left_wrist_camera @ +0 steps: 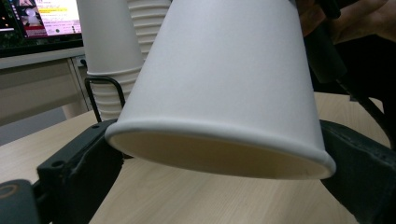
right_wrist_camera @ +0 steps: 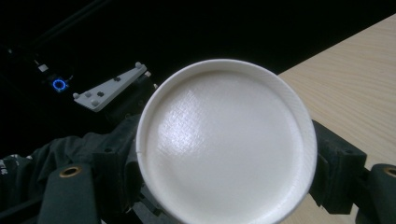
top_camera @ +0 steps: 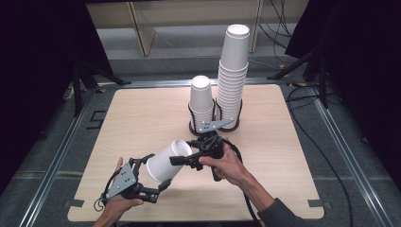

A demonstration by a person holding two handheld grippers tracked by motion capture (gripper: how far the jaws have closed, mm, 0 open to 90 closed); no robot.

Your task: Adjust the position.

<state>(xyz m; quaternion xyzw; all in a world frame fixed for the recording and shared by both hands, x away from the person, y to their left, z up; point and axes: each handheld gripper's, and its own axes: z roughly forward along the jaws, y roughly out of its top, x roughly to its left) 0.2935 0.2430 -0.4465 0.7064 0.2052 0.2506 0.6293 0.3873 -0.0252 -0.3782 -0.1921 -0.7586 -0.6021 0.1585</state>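
A white paper cup [top_camera: 166, 161] hangs tilted above the front of the wooden table [top_camera: 283, 165], between both grippers. My right gripper [top_camera: 182, 152] is shut on its narrow base end; in the right gripper view the round bottom of the cup [right_wrist_camera: 224, 144] faces the camera, with the right gripper [right_wrist_camera: 224, 172] and its black jaws tight on either side. My left gripper [top_camera: 158, 171] is at the wide rim end. In the left gripper view the cup [left_wrist_camera: 224, 84] has its mouth toward the camera. The left gripper [left_wrist_camera: 219, 182] stands open, its jaws flanking the undeformed rim.
Two stacks of white cups stand in black wire holders at the table's middle back: a short stack [top_camera: 201, 101] and a tall stack [top_camera: 232, 71] beside it. A lit monitor [left_wrist_camera: 46, 18] sits beyond the table. Cables run along the floor at the right.
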